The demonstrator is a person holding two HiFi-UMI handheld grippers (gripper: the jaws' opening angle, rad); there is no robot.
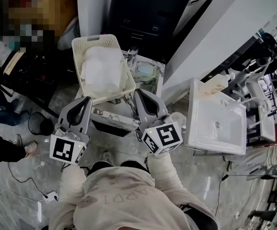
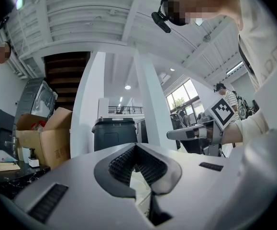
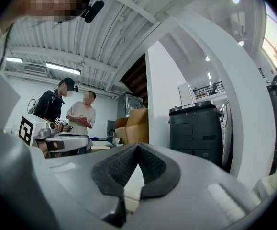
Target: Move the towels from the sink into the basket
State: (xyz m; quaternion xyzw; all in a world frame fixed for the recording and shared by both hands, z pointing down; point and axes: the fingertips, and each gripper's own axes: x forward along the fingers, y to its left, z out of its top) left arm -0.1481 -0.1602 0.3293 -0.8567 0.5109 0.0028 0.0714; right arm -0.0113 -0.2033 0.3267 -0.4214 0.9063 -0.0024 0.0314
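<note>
A cream perforated basket [image 1: 94, 40] stands on a marbled counter at the top centre of the head view, with white towels [image 1: 100, 70] piled inside it. To the right is the white rectangular sink [image 1: 210, 110]; I see no towel in its bowl. My left gripper [image 1: 86, 100] is held level just below the basket's near edge, shut and holding nothing [image 2: 136, 146]. The right gripper [image 1: 140, 94] is beside the basket's near right corner, also shut and holding nothing [image 3: 138, 145]. Neither gripper touches the basket.
A white column [image 1: 210, 37] rises between the basket and the sink. A black bin [image 2: 114, 133] and a cardboard box [image 2: 45, 135] stand ahead. Two people [image 3: 81, 114] stand at the far left of the right gripper view. A pale bottle [image 1: 216, 83] is at the sink's back.
</note>
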